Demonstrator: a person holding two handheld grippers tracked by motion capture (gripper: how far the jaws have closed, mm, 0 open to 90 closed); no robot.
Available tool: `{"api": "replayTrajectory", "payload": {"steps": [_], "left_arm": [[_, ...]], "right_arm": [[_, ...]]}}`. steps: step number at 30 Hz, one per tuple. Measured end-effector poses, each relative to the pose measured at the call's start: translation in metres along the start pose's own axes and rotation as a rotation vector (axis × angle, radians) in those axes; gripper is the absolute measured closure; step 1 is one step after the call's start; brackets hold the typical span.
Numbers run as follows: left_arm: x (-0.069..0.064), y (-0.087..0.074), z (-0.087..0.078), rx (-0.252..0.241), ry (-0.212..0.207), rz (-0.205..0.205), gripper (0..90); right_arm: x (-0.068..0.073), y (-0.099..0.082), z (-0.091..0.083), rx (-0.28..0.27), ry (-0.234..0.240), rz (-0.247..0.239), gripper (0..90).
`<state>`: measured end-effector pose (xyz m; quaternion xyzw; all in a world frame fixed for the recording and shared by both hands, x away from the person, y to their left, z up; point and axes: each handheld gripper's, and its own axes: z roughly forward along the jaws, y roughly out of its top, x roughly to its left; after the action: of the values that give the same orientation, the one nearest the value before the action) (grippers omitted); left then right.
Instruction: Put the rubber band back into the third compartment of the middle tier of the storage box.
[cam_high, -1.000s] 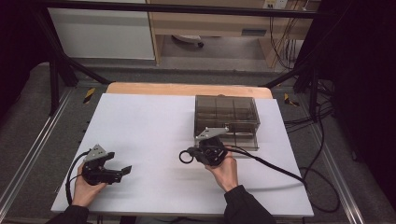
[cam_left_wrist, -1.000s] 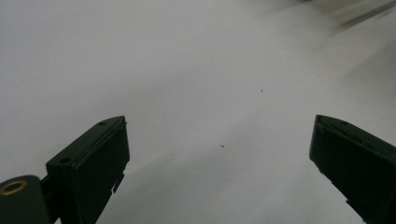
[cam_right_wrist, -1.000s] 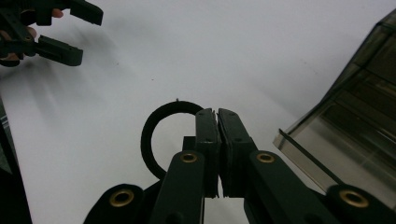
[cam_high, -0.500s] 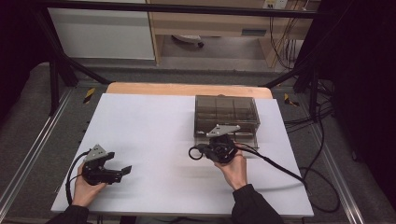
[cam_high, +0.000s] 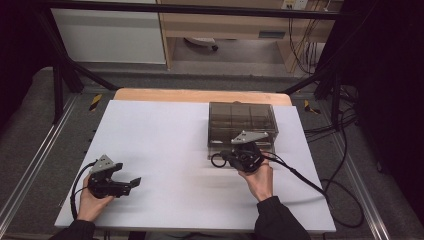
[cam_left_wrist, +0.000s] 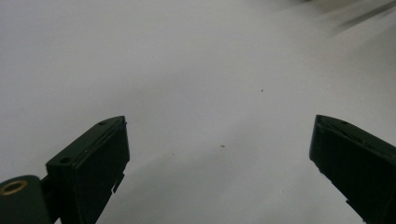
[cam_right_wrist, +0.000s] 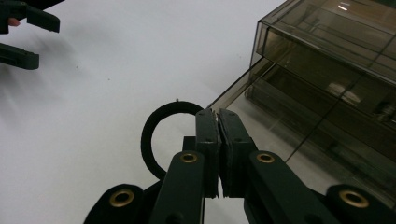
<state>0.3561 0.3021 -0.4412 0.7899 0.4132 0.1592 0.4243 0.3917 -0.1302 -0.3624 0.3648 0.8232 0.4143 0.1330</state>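
A black ring (cam_right_wrist: 161, 122) is held clamped in the right gripper (cam_right_wrist: 218, 114) at the smoked box's (cam_high: 242, 118) near edge, not yet stowed, while the left gripper (cam_high: 134, 181) is kept wide open near the surface's (cam_high: 165, 130) left corner.

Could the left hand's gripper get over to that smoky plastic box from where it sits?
Probably yes: only bare white table lies between the open left gripper and the box. The right gripper already sits at its front.

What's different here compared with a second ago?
The right gripper, jaws shut on a black ring, has carried it away from the person to the front of the smoky clear drawer box. The left gripper stayed put, jaws open over the white table. The box has not moved.
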Motion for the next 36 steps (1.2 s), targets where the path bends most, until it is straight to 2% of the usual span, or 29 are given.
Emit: {"api": "replayTrajectory", "payload": {"steps": [36], "left_arm": [[0.000,0.000,0.000,0.000,0.003,0.000,4.6]], "right_arm": [[-0.046,-0.016,-0.028,-0.013,-0.115,0.064,87.9]]}}
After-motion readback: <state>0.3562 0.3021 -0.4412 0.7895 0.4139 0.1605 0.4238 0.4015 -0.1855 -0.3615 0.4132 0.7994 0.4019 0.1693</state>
